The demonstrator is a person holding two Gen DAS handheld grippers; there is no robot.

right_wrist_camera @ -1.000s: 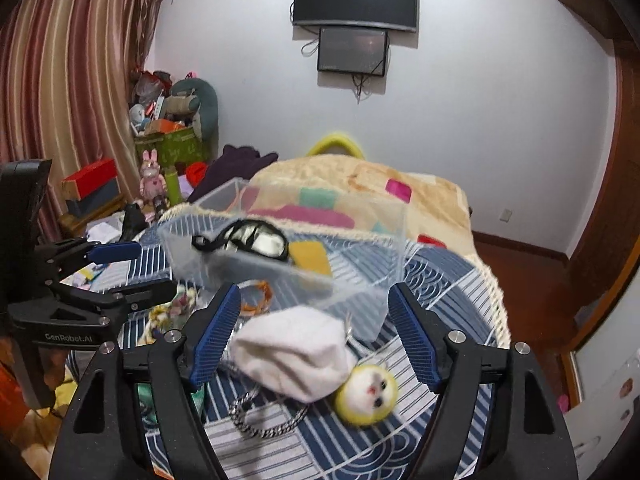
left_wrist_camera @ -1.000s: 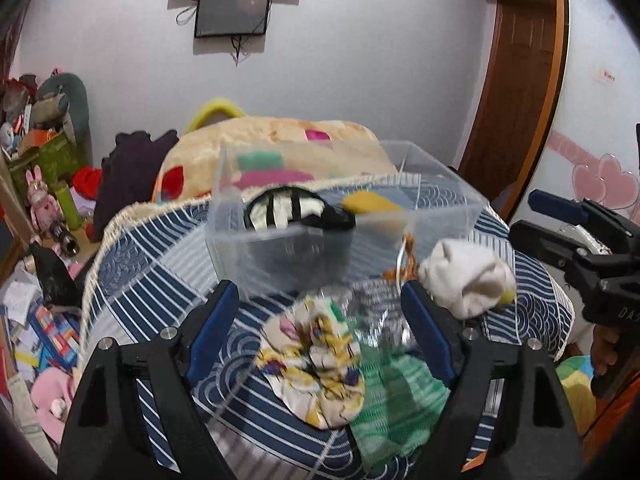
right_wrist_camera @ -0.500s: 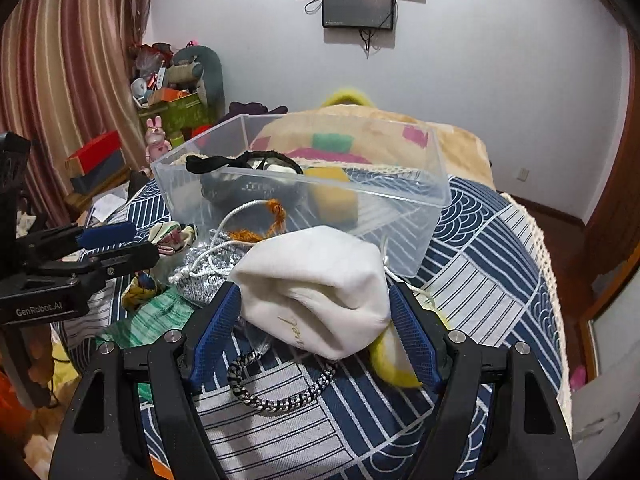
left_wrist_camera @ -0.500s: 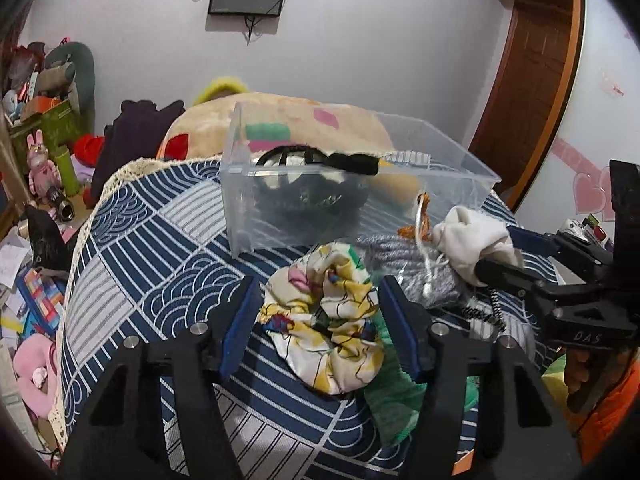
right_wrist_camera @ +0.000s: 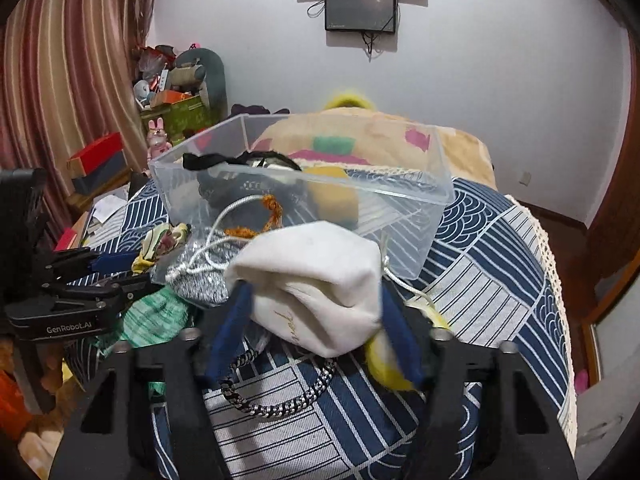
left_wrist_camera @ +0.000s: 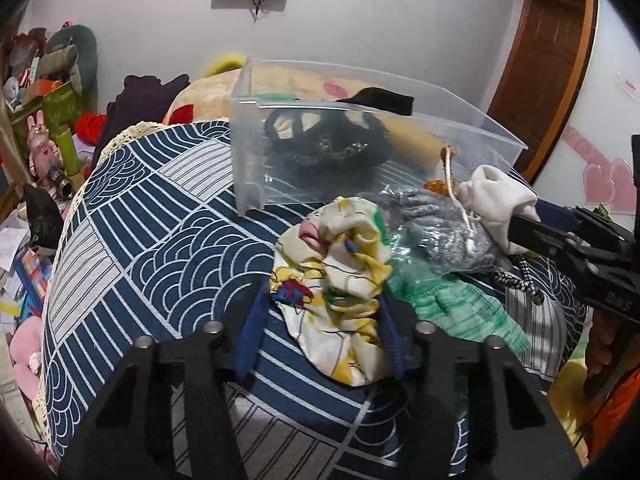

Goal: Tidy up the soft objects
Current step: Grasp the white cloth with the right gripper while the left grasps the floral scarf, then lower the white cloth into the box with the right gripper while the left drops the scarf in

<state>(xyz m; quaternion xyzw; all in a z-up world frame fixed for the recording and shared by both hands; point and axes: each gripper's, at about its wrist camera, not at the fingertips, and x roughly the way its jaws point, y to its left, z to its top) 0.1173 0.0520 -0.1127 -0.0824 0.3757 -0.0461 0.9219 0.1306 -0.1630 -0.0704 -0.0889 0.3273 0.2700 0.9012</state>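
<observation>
Both hand-held grippers, left (left_wrist_camera: 322, 320) and right (right_wrist_camera: 316, 312), are clamped.

Crowded near side of the bin, open cloth to the left

The clear bin (left_wrist_camera: 360, 152) stands far on the table, its top open but partly filled by a black item (left_wrist_camera: 332, 140). Just near it, a floral cloth (left_wrist_camera: 336, 280), a grey pouch (left_wrist_camera: 440, 228), a white pouch (right_wrist_camera: 316, 284), a green knit (left_wrist_camera: 452, 304) and a braided cord (right_wrist_camera: 276, 404) crowd the approach. Left of the pile, the blue patterned tablecloth (left_wrist_camera: 160, 240) lies bare.
</observation>
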